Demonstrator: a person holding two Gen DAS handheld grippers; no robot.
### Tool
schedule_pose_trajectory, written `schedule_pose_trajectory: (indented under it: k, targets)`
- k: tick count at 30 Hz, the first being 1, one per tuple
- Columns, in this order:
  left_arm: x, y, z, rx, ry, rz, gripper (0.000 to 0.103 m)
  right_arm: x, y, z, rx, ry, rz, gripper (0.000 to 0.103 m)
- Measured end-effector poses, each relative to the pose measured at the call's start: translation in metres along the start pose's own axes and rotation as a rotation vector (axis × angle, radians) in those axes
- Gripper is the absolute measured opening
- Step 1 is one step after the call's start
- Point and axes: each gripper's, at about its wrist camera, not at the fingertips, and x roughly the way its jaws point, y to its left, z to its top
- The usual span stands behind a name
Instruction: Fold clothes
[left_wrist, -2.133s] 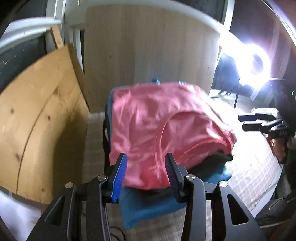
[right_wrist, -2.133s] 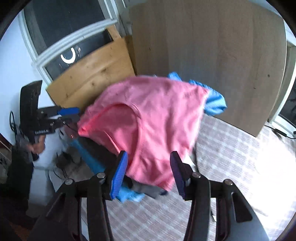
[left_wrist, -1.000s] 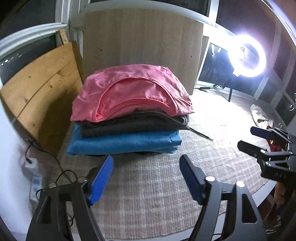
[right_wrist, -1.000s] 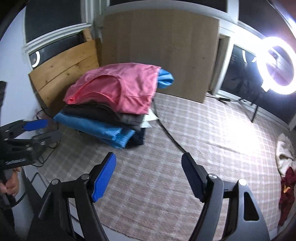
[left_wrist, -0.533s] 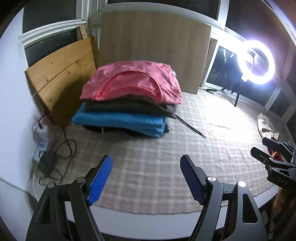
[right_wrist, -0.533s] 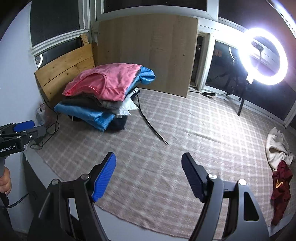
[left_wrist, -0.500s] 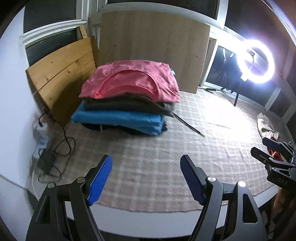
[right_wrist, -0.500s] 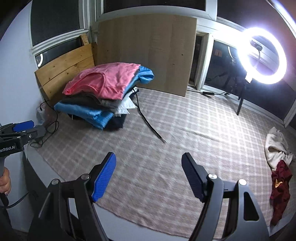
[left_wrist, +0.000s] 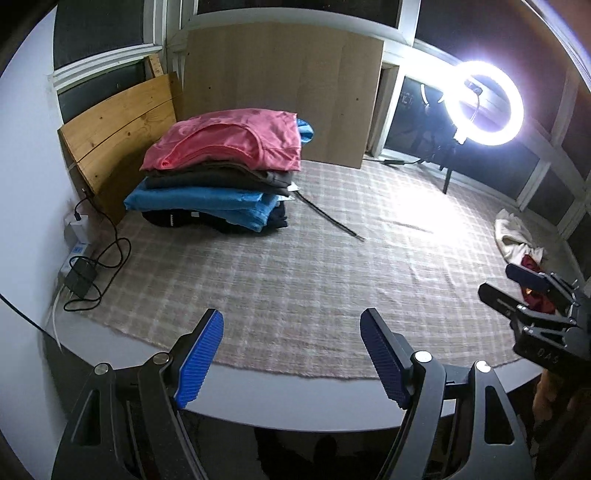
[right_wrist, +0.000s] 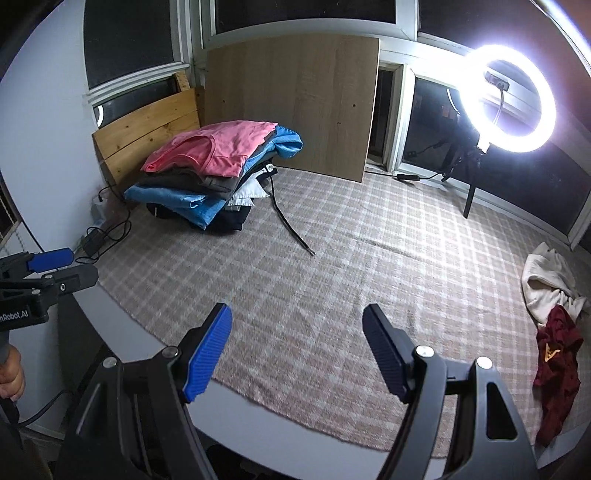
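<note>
Both the left gripper (left_wrist: 291, 354) and the right gripper (right_wrist: 297, 350) hang with jaws wide and empty over the near edge of the bench (left_wrist: 314, 398), its checked cloth (right_wrist: 351, 258) bare across the middle, while the folded stack (left_wrist: 221, 177), pink shirt (right_wrist: 218, 147) on top, sits at the far-left corner and crumpled clothes (right_wrist: 554, 306) lie at the right edge.

Bare checked cloth (left_wrist: 295, 273) between folded stack (left_wrist: 221, 173) and unfolded clothes (right_wrist: 554, 317).
</note>
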Motion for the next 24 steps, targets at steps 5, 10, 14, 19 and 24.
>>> schedule_pose_trajectory:
  k: [5,10,14,19,24]
  targets:
    - [-0.012,-0.011,-0.006,0.014,-0.022,0.021,0.077,-0.01,0.0,-0.006,-0.014,-0.015,0.001,0.073]
    - [-0.019,-0.013,-0.008,-0.004,-0.037,-0.001,0.077,-0.016,0.004,-0.008,-0.033,-0.023,0.003,0.073]
    - [-0.022,-0.015,-0.009,-0.012,-0.044,-0.008,0.077,-0.019,0.003,-0.008,-0.038,-0.032,0.004,0.073]
    - [-0.023,-0.018,-0.008,-0.007,-0.051,0.005,0.078,-0.017,-0.001,-0.008,-0.036,-0.028,0.005,0.073]
    - [-0.021,-0.02,-0.006,0.003,-0.064,0.016,0.077,-0.014,-0.004,-0.009,-0.035,-0.018,0.002,0.073]
